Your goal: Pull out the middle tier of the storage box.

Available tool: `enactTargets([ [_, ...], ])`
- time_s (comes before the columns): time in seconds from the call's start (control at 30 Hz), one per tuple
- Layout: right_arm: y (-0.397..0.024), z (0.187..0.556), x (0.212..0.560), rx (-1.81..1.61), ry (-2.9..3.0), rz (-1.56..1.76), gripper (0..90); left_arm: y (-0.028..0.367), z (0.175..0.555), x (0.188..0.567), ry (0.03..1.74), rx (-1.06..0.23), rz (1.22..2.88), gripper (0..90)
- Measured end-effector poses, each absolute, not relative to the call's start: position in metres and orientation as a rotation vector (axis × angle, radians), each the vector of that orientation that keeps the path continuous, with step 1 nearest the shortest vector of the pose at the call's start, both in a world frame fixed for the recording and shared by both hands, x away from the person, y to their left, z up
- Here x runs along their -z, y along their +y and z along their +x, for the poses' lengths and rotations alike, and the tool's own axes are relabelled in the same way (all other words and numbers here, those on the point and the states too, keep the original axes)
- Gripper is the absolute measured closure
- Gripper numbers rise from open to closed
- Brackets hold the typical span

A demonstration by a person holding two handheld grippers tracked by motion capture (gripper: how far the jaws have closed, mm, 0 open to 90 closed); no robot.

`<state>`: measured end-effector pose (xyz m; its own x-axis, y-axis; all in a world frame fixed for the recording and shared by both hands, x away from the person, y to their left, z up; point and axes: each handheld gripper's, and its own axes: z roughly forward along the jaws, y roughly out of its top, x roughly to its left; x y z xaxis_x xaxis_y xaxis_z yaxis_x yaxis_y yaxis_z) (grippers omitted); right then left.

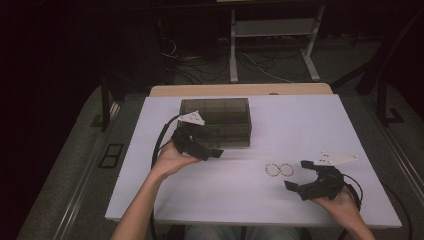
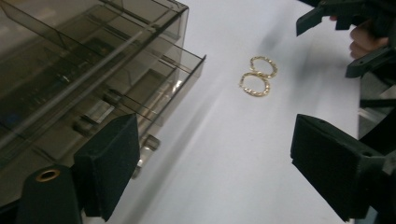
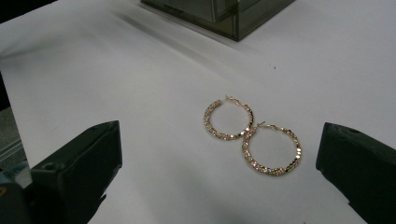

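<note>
Two gold hoop earrings (image 1: 279,170) lie touching each other on the white table (image 1: 310,120), right of centre. My right gripper (image 1: 299,175) rests just right of them, open, jaws pointing left at the pair. Between its wide jaws the earrings (image 3: 252,135) show with nothing gripped. A smoked clear drawer box (image 1: 220,120) stands at the back centre. My left gripper (image 1: 216,151) hovers at its front left, open and empty. In the left gripper view one drawer (image 2: 177,79) sticks out a little, with the earrings (image 2: 259,77) beyond it.
The table's near edge (image 1: 250,220) runs just in front of both hands. A wooden strip (image 1: 240,90) borders the far edge. Behind it the dark floor holds cables (image 1: 200,65) and a metal frame (image 1: 272,30).
</note>
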<state>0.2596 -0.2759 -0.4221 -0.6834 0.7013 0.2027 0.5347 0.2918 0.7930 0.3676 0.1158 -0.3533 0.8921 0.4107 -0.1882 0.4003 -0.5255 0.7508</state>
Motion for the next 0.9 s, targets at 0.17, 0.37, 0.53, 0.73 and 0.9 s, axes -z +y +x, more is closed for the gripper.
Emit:
enactTargets([
  [0.17, -0.276, 0.26, 0.423, -1.33, 2.371, 1.138, 0.0, 0.117, 0.373, 0.356, 0.553, -0.052, 2.183, 19.8],
  [0.37, -0.277, 0.26, 0.423, -1.325, 2.368, 1.138, 0.0, 0.116, 0.376, 0.363, 0.521, -0.063, 2.184, 24.7],
  [0.53, -0.277, 0.26, 0.423, -1.323, 2.372, 1.136, 0.0, 0.113, 0.377, 0.365, 0.467, -0.084, 2.185, 31.1],
  [0.73, -0.277, 0.261, 0.424, -1.319, 2.372, 1.137, 0.0, 0.111, 0.381, 0.373, 0.459, -0.128, 2.219, 32.2],
  [0.9, -0.277, 0.261, 0.424, -1.318, 2.376, 1.133, 0.0, 0.113, 0.385, 0.378, 0.45, -0.15, 2.234, 37.6],
])
